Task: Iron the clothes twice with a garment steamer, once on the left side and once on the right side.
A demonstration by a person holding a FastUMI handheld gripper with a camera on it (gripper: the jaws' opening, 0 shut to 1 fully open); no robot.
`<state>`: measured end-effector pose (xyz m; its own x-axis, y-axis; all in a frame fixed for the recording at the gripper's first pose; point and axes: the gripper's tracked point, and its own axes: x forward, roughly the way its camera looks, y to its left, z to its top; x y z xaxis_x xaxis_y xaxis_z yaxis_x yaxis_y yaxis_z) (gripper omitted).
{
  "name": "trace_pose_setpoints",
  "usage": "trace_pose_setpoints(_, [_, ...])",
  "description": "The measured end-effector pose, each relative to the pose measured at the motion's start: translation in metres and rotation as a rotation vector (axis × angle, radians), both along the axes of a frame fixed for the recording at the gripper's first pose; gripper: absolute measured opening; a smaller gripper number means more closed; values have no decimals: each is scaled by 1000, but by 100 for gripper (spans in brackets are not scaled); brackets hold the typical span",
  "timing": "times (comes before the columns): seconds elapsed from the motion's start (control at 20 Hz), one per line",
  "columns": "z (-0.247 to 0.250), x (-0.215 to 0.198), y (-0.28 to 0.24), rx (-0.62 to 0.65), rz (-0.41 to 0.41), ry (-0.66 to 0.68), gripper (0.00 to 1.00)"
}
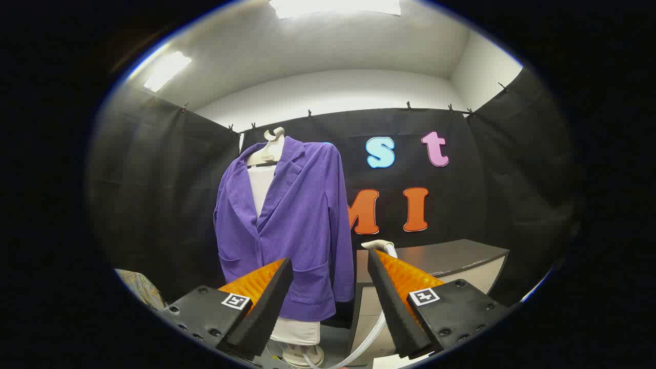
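No steaming is judged begun: the gripper (330,271) is held wide open and empty; the purple jacket (297,225) hangs beyond, steamer head (378,244) ungrasped.

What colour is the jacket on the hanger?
Purple, ribbed jacket; gripper view.

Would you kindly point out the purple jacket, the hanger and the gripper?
Jacket (302,225): gripper view, on its front panel.
Hanger (270,146): gripper view, on its neck under the hook.
Gripper (330,279): gripper view, midway between its open fingertips, nothing held.
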<state>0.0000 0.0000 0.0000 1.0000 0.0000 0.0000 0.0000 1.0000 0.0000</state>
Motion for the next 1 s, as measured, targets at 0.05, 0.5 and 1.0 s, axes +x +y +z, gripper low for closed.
trace_pose_setpoints(0.05, [0, -1, 1, 0, 1, 0, 97])
trace_pose_setpoints(0.5, [0, -1, 3, -4, 4, 0, 97])
trace_pose_setpoints(1.0, [0, -2, 1, -1, 7, 0, 97])
